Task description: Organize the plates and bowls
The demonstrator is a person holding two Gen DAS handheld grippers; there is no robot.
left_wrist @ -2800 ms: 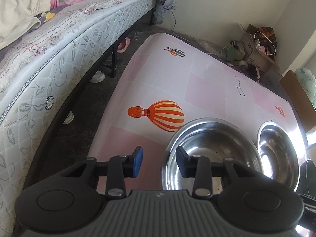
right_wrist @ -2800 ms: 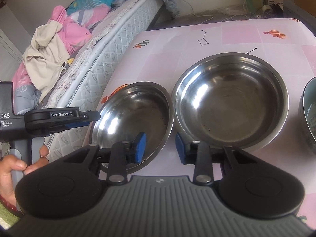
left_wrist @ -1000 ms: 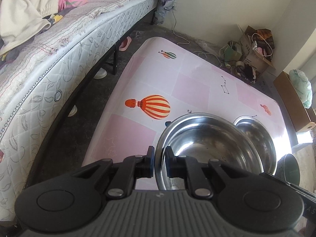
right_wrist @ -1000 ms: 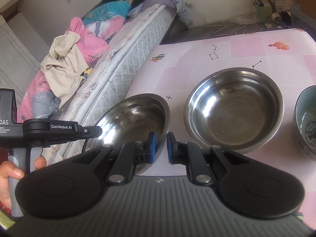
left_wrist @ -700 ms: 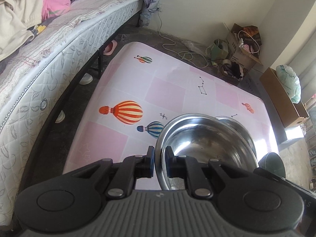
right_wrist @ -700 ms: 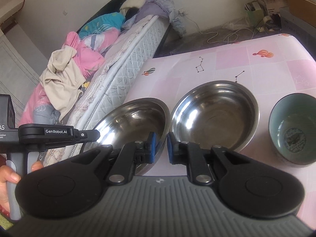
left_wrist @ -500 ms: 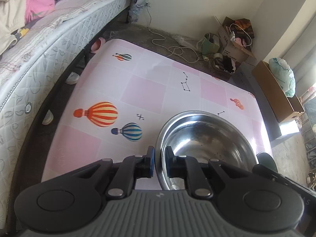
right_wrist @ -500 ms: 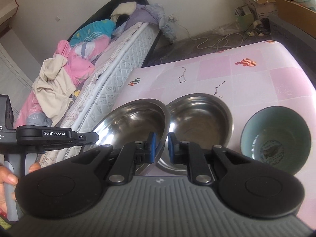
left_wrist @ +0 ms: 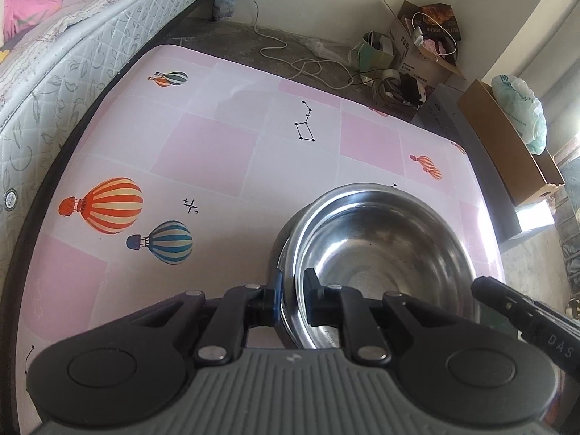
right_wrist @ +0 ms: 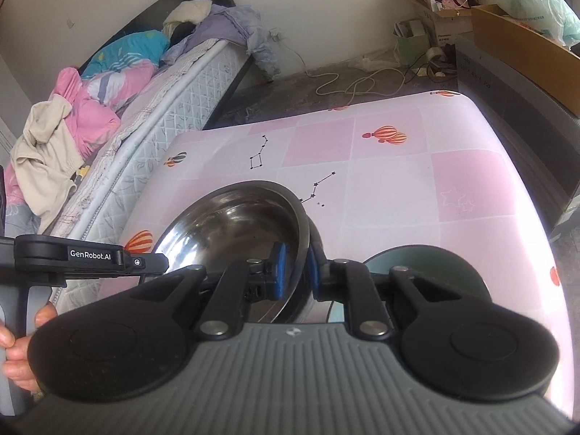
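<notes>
The steel bowl (left_wrist: 380,253) is held by its rim at both sides, over the pink balloon-printed surface (left_wrist: 217,152). In the left wrist view the near-left rim is clamped between the blue pads of the left claw (left_wrist: 291,295), which is clenched on it; the bowl's hollow lies just ahead and to the right of that claw. A second steel rim is seen directly under the bowl on its left side, so a second steel bowl (left_wrist: 277,253) is nested beneath or just below it; contact between the two cannot be told.

In the right wrist view the bowl's right rim (right_wrist: 302,224) is gripped by the right claw (right_wrist: 297,275), also clenched on it, with the hollow spreading to the claw's left. A teal bowl (right_wrist: 424,264) stands on the surface just right of the steel bowl, partly hidden behind the right claw. Beyond the steel bowl's left side a person's hand (right_wrist: 18,348) is seen on the other handle, and further left a bed (right_wrist: 145,116) with heaped clothes.
</notes>
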